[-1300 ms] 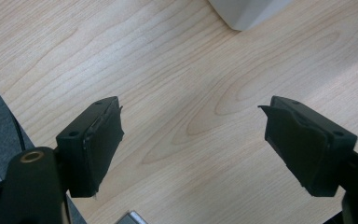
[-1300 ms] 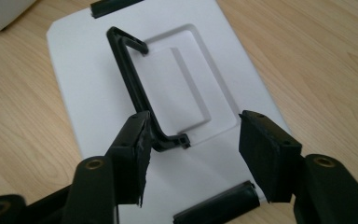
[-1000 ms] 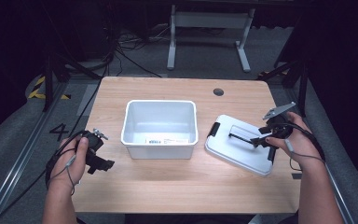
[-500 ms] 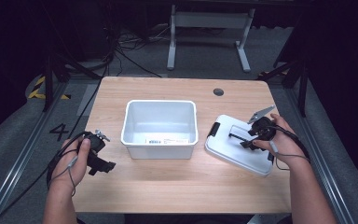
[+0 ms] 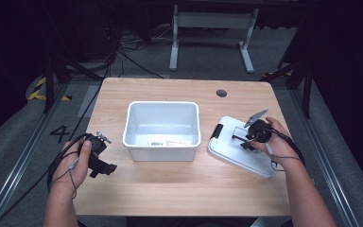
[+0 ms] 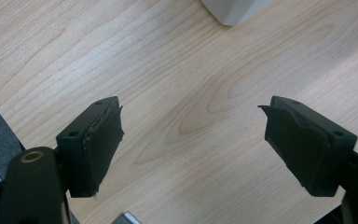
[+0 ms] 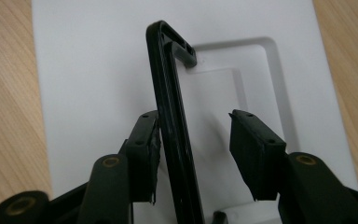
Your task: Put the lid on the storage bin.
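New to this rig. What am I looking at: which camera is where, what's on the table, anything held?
No robot: a person holds a two-jaw claw in each hand. One camera looks down from above; the other two ride on the claws.

On the wooden table stand a white bin and, beside it, its white lid with a black handle.

The left claw hangs open over bare wood. The right claw straddles the raised handle; its jaws have just been closing, one pad beside the handle, the other apart. Nothing is gripped yet.
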Available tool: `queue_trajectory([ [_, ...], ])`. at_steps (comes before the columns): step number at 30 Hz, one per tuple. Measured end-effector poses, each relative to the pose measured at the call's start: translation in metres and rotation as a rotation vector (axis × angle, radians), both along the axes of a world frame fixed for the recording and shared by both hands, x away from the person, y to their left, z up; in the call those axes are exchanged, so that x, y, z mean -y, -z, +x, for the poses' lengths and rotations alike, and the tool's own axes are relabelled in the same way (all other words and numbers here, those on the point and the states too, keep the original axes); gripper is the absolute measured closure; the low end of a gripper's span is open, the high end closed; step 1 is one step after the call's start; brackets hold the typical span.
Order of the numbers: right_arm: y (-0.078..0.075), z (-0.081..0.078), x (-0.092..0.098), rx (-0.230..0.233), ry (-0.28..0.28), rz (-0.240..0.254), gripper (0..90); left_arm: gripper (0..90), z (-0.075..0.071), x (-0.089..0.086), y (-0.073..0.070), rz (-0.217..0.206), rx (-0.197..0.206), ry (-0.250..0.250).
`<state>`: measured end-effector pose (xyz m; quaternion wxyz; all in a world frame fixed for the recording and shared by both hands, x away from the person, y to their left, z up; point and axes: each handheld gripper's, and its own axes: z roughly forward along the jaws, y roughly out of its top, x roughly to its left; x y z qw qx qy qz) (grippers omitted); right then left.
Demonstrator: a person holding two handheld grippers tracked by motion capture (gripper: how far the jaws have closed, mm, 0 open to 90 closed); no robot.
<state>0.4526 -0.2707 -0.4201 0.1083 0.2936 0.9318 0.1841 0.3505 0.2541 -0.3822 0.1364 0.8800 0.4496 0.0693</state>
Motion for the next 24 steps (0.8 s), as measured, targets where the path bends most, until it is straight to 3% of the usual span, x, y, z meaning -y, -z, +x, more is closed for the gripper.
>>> queue_trajectory([
  [6,0.0019,0.0006,-0.0056,0.006,-0.033,0.039,61.7,19.6,-0.0005,0.0015,-0.0001,0.001,0.000,0.003],
  [11,0.0014,0.0007,-0.0038,0.008,-0.045,0.016,69.9,19.6,-0.0007,0.0006,-0.0006,0.005,0.000,-0.001],
  [14,0.0008,0.0009,-0.0032,0.016,-0.067,-0.005,80.6,19.6,-0.0010,0.0005,-0.0006,0.003,-0.001,0.000],
  [21,-0.0012,0.0023,-0.0058,0.072,-0.117,-0.072,84.4,19.6,0.0001,-0.0013,0.0015,-0.003,0.003,0.001],
  [24,-0.0027,0.0037,-0.0056,0.074,-0.119,-0.068,84.7,20.0,0.0000,-0.0017,0.0029,-0.004,-0.010,-0.005],
])
